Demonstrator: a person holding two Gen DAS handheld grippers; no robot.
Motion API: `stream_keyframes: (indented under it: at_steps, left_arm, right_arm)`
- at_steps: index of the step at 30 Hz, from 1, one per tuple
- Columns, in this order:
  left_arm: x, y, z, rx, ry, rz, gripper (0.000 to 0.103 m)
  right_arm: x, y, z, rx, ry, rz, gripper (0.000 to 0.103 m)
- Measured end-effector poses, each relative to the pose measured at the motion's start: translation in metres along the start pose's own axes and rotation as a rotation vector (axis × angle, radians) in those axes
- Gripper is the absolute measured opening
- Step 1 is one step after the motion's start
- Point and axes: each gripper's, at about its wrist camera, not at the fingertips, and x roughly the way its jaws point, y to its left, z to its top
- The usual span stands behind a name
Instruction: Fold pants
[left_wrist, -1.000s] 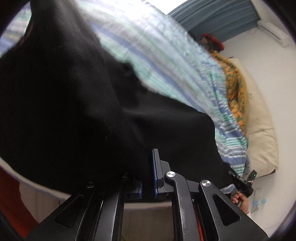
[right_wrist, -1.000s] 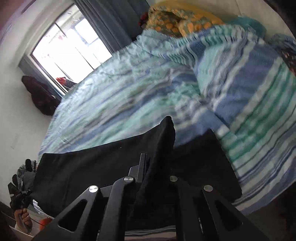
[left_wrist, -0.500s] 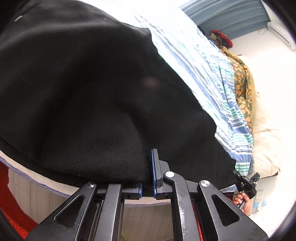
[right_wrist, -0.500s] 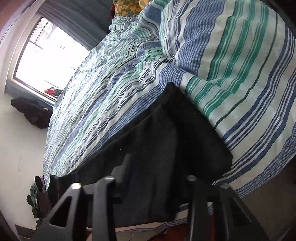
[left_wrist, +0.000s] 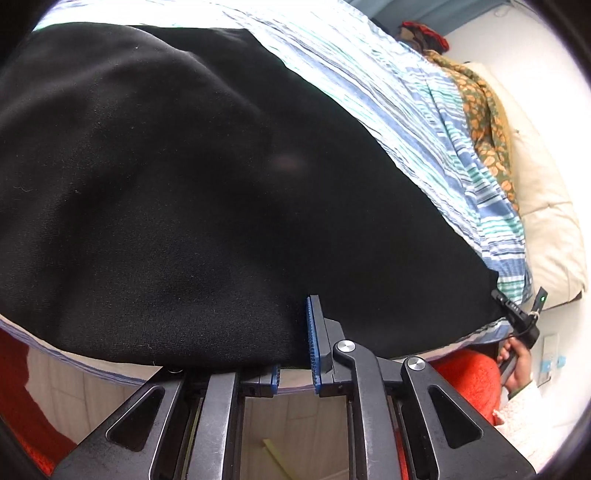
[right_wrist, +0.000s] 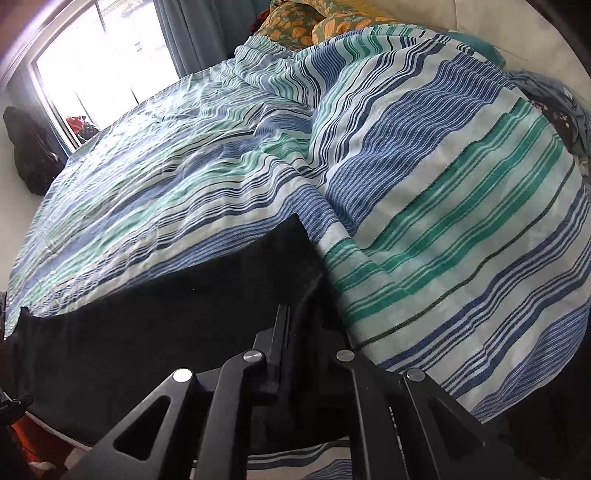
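The left gripper (left_wrist: 295, 339) is showing two fingers with blue ribbed pads (left_wrist: 313, 343). A narrow gap is standing between them, and its jaws have just been opening. The near edge of the one pair of black pants (left_wrist: 192, 192) is draping over the left pad and running into that gap, but whether the pads are still pressing the cloth cannot be told. The gripper is pointing steeply down at the near edge of the bed.

The right gripper (right_wrist: 299, 332) is also showing two fingers, black and nearly together, with a fold of the pants (right_wrist: 155, 325) bunching up between them, so it is pinching the cloth. It too is tilting steeply downward.

The pants are lying flat as one broad dark sheet along the near edge of the one striped bedspread (right_wrist: 424, 206), which is blue, green and white. In the right wrist view, their far corner is lying just beside a raised hump in the spread.

At the lower right of the left wrist view, one hand (left_wrist: 517, 369) is gripping the handle of the other gripper, with a white sleeve (left_wrist: 524, 406) beneath it. One orange-patterned cloth (right_wrist: 306, 22) is lying at the head of the bed, one cream cushion (left_wrist: 546, 206) is sitting along the wall, and one window (right_wrist: 99, 59) is glowing behind.
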Motion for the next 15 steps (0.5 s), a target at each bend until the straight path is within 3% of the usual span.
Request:
stream_keyframes:
  at_steps: [1, 2, 4, 6, 8, 9, 11, 12, 13, 15]
  left_arm:
    - [0.000, 0.000, -0.001, -0.003, 0.017, 0.009, 0.019]
    - [-0.002, 0.000, -0.002, 0.001, 0.037, 0.020, 0.022]
    - [-0.010, -0.003, -0.007, 0.029, 0.072, 0.056, 0.037]
    - [-0.025, -0.005, -0.016, 0.061, 0.104, 0.087, 0.041]
    - [-0.048, -0.007, -0.021, 0.098, 0.096, 0.068, 0.041]
    - [-0.062, -0.011, -0.019, 0.119, 0.064, 0.056, 0.044]
    - [-0.089, -0.014, -0.008, 0.160, -0.043, 0.051, 0.054]
    - [-0.096, -0.016, 0.003, 0.179, -0.099, 0.056, 0.068]
    - [-0.100, -0.012, 0.013, 0.196, -0.143, 0.071, 0.076]
    - [-0.090, -0.007, 0.036, 0.237, -0.195, 0.119, 0.076]
  right_arm:
    - [-0.003, 0.001, 0.000, -0.012, -0.008, -0.042, 0.028]
    - [-0.006, 0.001, 0.000, -0.014, -0.011, -0.084, 0.056]
    - [-0.017, -0.003, -0.003, 0.000, -0.042, -0.133, 0.088]
    - [-0.039, -0.008, -0.010, 0.004, -0.108, -0.197, 0.088]
    - [-0.066, -0.010, -0.018, -0.001, -0.190, -0.276, 0.088]
    - [-0.079, -0.006, -0.020, -0.012, -0.231, -0.266, 0.088]
    - [-0.096, 0.004, -0.023, -0.058, -0.264, -0.150, 0.088]
    - [-0.095, 0.013, -0.020, -0.090, -0.244, -0.089, 0.088]
    - [-0.086, 0.025, -0.017, -0.128, -0.198, -0.043, 0.088]
    - [-0.058, 0.042, -0.014, -0.184, -0.073, -0.024, 0.088]
